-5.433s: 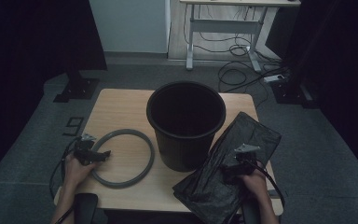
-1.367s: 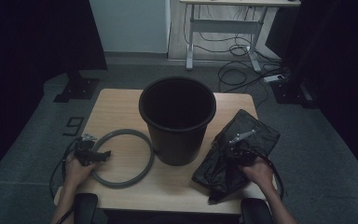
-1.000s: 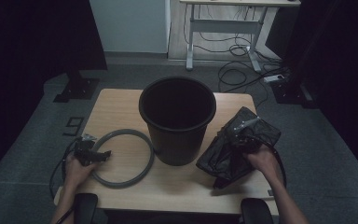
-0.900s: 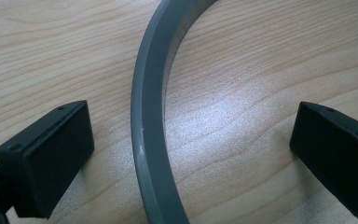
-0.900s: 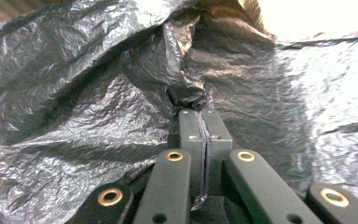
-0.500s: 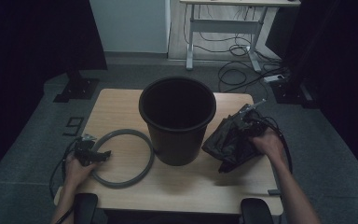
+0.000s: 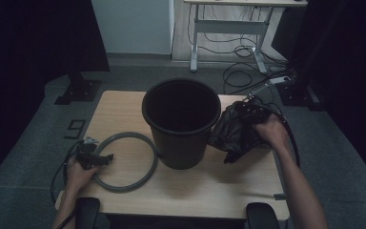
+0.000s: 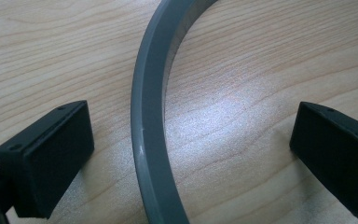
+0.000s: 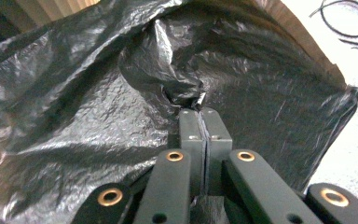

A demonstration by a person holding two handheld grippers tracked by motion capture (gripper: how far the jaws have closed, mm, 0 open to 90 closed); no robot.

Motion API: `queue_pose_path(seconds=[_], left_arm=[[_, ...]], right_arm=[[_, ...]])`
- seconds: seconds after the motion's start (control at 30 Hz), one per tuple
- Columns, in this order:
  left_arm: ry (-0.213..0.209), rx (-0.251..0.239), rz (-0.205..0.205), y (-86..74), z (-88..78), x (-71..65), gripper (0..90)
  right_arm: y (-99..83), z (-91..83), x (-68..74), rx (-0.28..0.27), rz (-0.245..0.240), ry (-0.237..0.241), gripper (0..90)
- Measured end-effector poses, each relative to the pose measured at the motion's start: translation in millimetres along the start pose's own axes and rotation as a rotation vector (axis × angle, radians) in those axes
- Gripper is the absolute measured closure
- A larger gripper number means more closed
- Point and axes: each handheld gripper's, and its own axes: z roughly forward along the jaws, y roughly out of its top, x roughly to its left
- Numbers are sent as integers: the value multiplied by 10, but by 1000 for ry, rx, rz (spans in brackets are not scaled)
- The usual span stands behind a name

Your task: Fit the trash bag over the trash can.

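A black bucket point(image 7: 181, 121) stands upright in the middle of the wooden table point(image 7: 205, 181). To its right, my right gripper point(image 7: 247, 110) is shut on a crumpled black plastic bag point(image 7: 233, 133) and holds it raised beside the bucket's rim. In the right gripper view the jaws pinch a fold of the black plastic bag point(image 9: 98, 107), with my right gripper point(image 9: 199, 111) tips together. A grey ring point(image 7: 128, 162) lies flat at the left. My left gripper point(image 7: 97, 160) rests at its near-left edge, open, straddling the grey ring point(image 8: 151, 140) without touching it; my left gripper point(image 8: 191, 140) has wide jaws.
Beyond the table stand a white desk frame point(image 7: 228, 28) and loose cables point(image 7: 248, 71) on the floor. A dark stand base point(image 7: 78, 90) sits at the far left. Bare tabletop point(image 7: 209, 191) lies in front of the bucket.
My right gripper has lifted the bag off the table and carried it back and toward the bucket, bunching it up. The left hand and the ring have stayed put.
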Motion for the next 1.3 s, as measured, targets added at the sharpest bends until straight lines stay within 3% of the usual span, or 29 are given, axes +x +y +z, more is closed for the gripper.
queue_pose_path(seconds=[0.57, 1.3], left_arm=[[0, 0, 0, 0, 0, 0, 0], [0, 0, 0, 0, 0, 0, 0]], right_arm=[[507, -333, 127, -90, -41, 16, 887], [1016, -809, 453, -168, -99, 53, 889]])
